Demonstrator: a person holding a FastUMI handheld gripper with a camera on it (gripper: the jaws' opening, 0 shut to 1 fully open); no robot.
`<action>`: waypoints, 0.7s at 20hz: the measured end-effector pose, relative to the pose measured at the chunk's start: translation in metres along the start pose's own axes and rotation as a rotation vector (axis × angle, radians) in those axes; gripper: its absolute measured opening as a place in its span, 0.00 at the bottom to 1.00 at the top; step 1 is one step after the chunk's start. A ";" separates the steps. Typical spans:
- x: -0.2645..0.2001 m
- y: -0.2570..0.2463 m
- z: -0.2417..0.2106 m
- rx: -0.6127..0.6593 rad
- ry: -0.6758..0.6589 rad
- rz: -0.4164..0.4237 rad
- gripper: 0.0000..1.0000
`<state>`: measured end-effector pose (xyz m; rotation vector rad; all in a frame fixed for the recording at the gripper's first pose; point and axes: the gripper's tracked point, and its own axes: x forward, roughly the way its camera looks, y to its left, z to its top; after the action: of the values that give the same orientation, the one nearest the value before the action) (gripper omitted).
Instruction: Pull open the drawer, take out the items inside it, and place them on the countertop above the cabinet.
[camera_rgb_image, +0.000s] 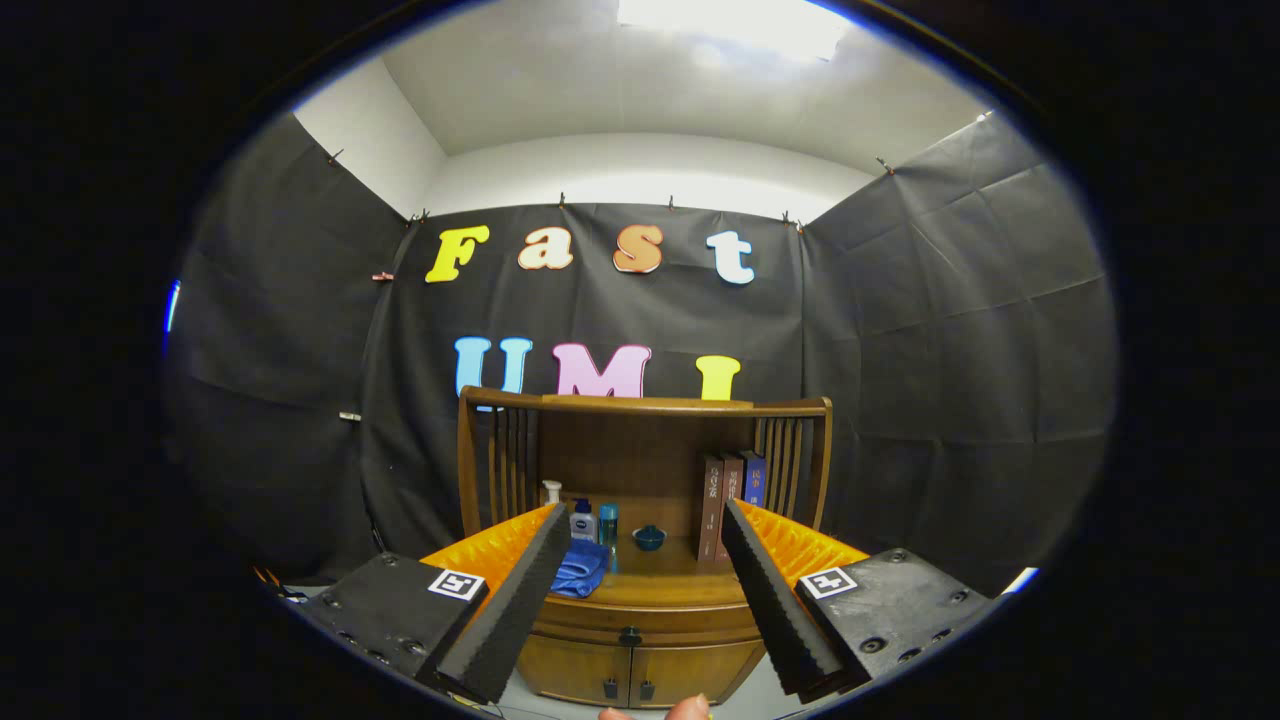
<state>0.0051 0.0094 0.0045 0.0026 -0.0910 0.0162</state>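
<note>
A wooden cabinet stands some way ahead of my fingers, with a raised wooden back and slatted sides. Its drawer sits shut under the countertop, a small dark knob at its middle. Two small doors with dark knobs lie below the drawer. My gripper is open, its two fingers spread wide and nothing between them, well short of the cabinet. What lies inside the drawer is hidden.
On the countertop are a folded blue cloth, a white pump bottle, a dark-capped white bottle, a teal bottle, a small blue bowl and three upright books. A person's fingertips show below the cabinet.
</note>
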 end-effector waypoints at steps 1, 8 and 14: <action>0.002 0.004 -0.005 0.000 -0.016 0.007 0.99; 0.036 0.031 -0.085 0.017 -0.001 0.060 0.98; 0.075 0.032 -0.188 0.021 0.111 0.045 0.99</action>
<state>0.0964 0.0429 -0.1754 0.0205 0.0202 0.0623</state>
